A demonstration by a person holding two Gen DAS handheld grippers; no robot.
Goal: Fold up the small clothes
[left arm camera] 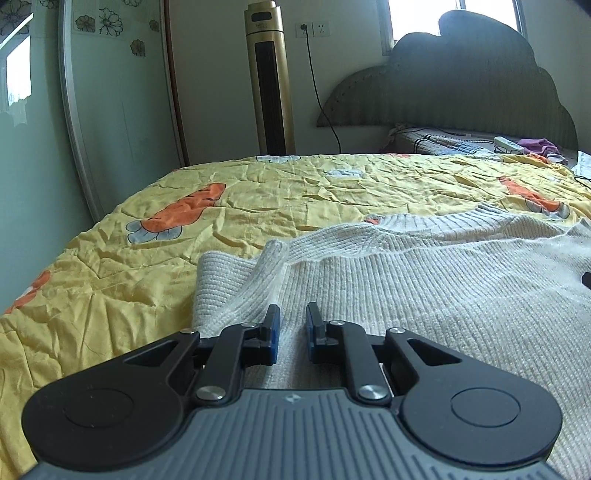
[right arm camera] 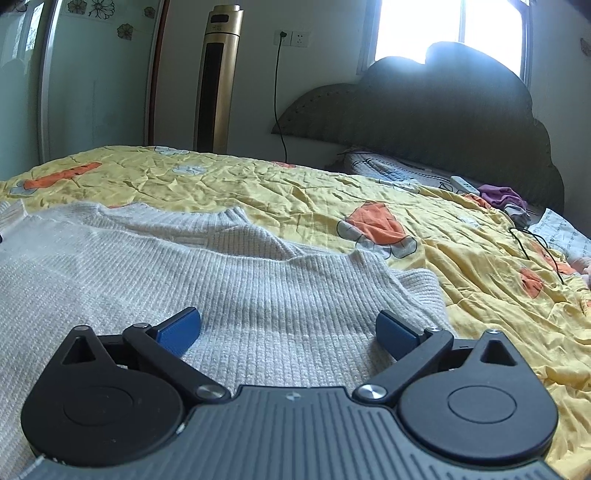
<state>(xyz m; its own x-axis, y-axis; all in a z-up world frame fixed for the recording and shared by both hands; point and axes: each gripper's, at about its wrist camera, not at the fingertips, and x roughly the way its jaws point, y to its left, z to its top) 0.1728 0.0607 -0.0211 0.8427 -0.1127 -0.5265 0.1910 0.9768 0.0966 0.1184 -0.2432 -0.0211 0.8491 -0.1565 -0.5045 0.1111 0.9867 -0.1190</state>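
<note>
On the bed: a yellow quilt with orange carrot prints covers the mattress, wrinkled all over.
Garment: a white ribbed-knit sweater lies spread flat on the quilt, neckline toward the headboard.
Left sleeve area: a fold of knit is bunched just beyond the left fingers – the sleeve edge turned over on itself.
Left gripper: low over the sweater near its left edge; blue-padded fingers nearly together, a narrow gap between them, no fabric seen between the pads.
Right gripper: low over the sweater near its right edge; fingers spread wide, nothing held.
Sweater's right edge: ends just beside the right finger, quilt beyond it.
Far side: gold tower fan against the wall, cord plugged into a wall socket.
By the headboard: a purple cloth and a white power strip – both well apart from the sweater.
</note>
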